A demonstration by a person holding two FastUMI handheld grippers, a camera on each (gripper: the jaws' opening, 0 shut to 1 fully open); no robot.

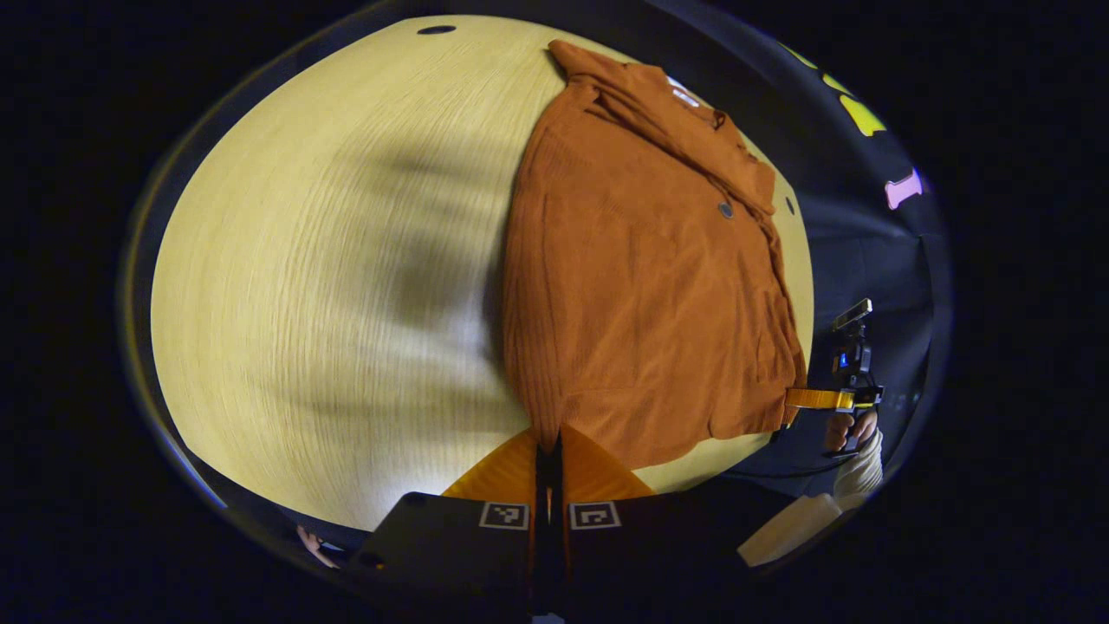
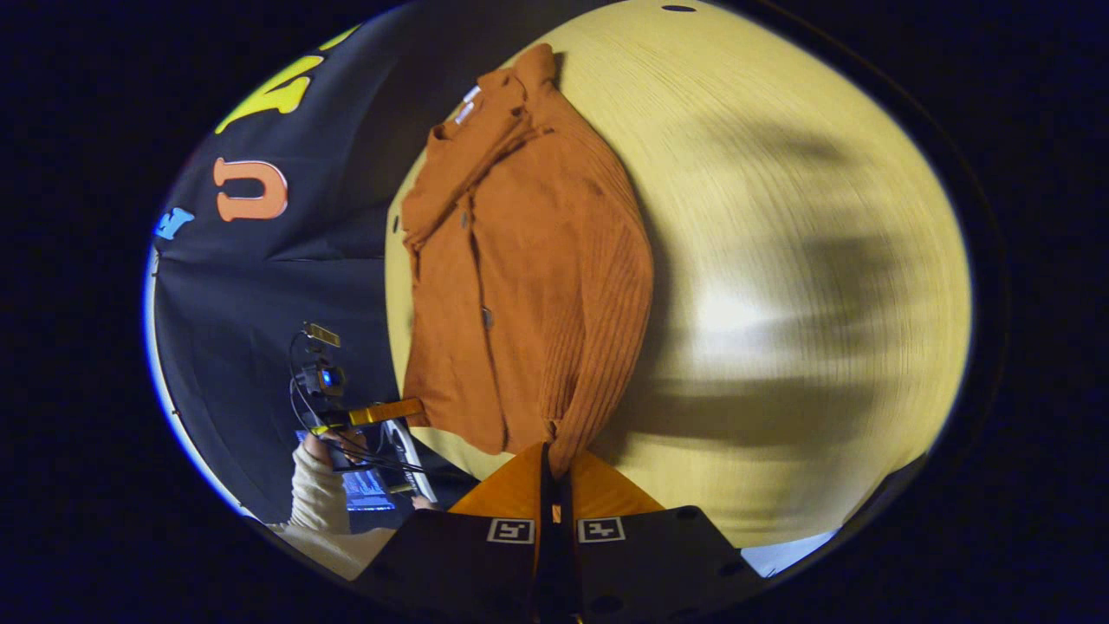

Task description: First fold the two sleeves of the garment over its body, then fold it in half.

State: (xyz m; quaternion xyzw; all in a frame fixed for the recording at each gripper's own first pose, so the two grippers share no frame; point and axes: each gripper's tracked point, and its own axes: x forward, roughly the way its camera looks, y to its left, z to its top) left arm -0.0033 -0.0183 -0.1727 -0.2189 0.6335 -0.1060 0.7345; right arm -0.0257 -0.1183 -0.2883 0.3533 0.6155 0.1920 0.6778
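Both tongs point(image 1: 548, 451) point(image 2: 548, 458) pinch garment point(image 1: 641, 277) corners; label unreadable.

The garment point(image 1: 641, 286) is covering its own folded sleeves, and its hem corner is vanishing between the left gripper point(image 1: 549, 451)'s closed fingers. The table point(image 2: 806, 286) grain is blurring.

sleeve point(image 1: 858, 472): cream knit | gripper bodies: black, square coded markers | cables: black
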